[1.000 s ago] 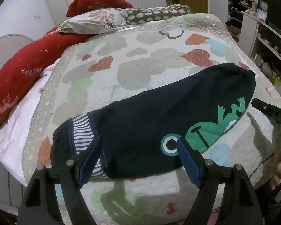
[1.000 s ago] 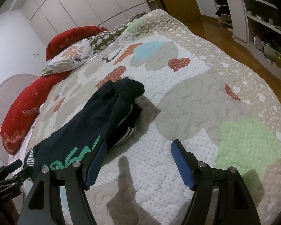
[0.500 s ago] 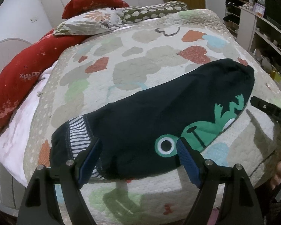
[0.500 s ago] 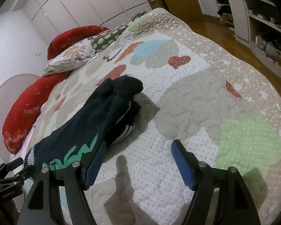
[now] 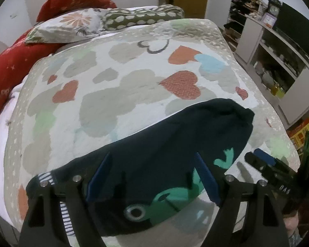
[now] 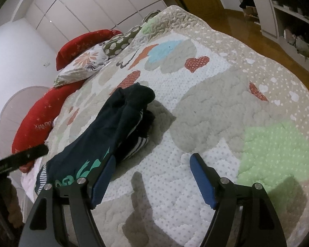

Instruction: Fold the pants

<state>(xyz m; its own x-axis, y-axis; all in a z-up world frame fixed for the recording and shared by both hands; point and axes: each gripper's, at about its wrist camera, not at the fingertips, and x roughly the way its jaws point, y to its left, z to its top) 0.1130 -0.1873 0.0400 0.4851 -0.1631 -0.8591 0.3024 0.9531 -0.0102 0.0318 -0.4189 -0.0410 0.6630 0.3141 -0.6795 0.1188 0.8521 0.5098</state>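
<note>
Dark navy pants (image 5: 158, 144) with a green frog print and a striped waistband lie folded lengthwise on the quilted bed; they also show in the right wrist view (image 6: 105, 135). My left gripper (image 5: 152, 175) is open and hovers just over the pants' near half, its blue pads either side of the dark cloth. My right gripper (image 6: 152, 177) is open and empty over bare quilt, just right of the pants; its left pad is next to the frog print. The right gripper also shows at the left wrist view's right edge (image 5: 265, 162).
The heart-patterned quilt (image 6: 226, 107) covers the bed. Red, floral and spotted pillows (image 5: 68, 26) lie at the far end. White shelves (image 5: 278, 61) stand on the right beyond the bed's edge. Wooden floor (image 6: 257, 37) shows past the bed's right side.
My left gripper has moved forward and down over the pants, so its pads now overlap the dark cloth. My right gripper has shifted slightly closer to the pants. Both stayed open.
</note>
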